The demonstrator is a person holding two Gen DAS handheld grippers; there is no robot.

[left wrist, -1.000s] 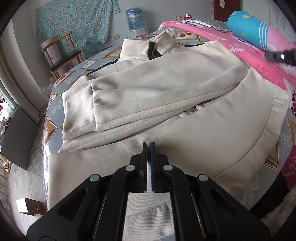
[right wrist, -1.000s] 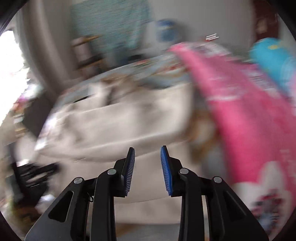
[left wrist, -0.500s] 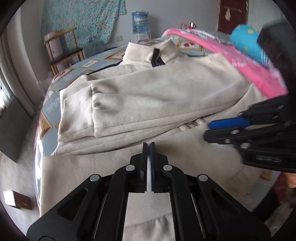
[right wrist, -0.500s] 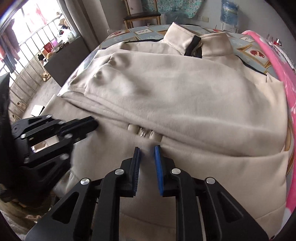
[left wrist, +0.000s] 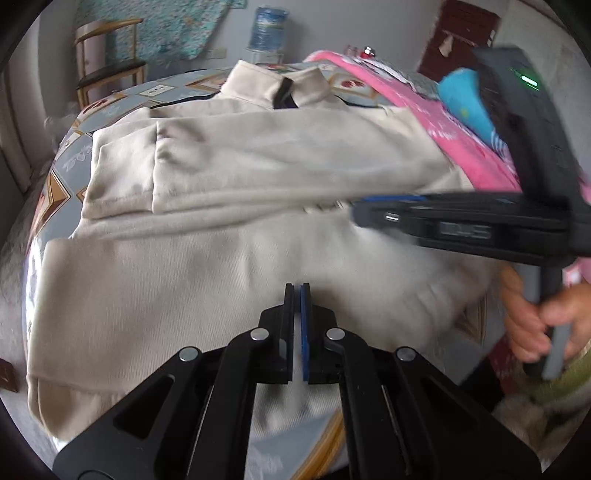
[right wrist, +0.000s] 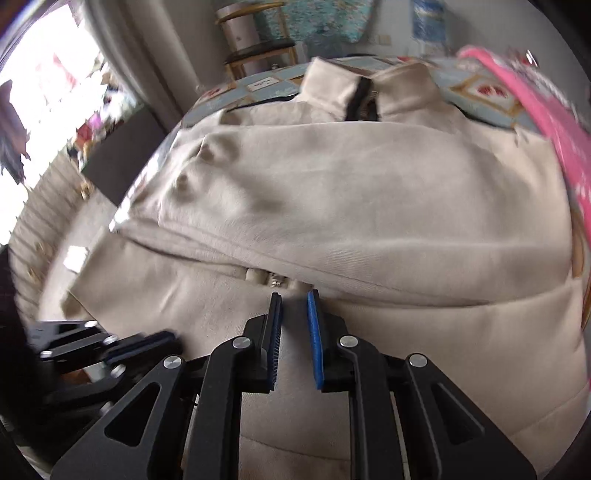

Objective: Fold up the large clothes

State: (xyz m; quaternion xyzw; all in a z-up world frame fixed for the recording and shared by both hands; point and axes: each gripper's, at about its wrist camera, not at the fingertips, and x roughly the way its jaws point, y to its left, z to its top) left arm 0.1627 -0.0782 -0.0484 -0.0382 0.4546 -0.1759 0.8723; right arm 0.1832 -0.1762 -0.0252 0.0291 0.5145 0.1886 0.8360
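A large beige jacket lies spread on the round table, collar at the far side and a sleeve folded across its front. My left gripper is shut just above the jacket's near hem, with no cloth showing between its pads. It also shows at the lower left of the right wrist view as the left gripper. My right gripper hovers over the jacket just short of the zipper pull. Its jaws stand a narrow gap apart with nothing pinched. The left wrist view shows the right gripper side-on.
A pink blanket and a blue cushion are piled at the table's right side. A person's hand grips the right tool's handle. A wooden chair and a water bottle stand beyond the table by the wall.
My right gripper swung in from the right and came down over the jacket's middle while its jaws narrowed. The left gripper stayed shut in place and rolled a little.
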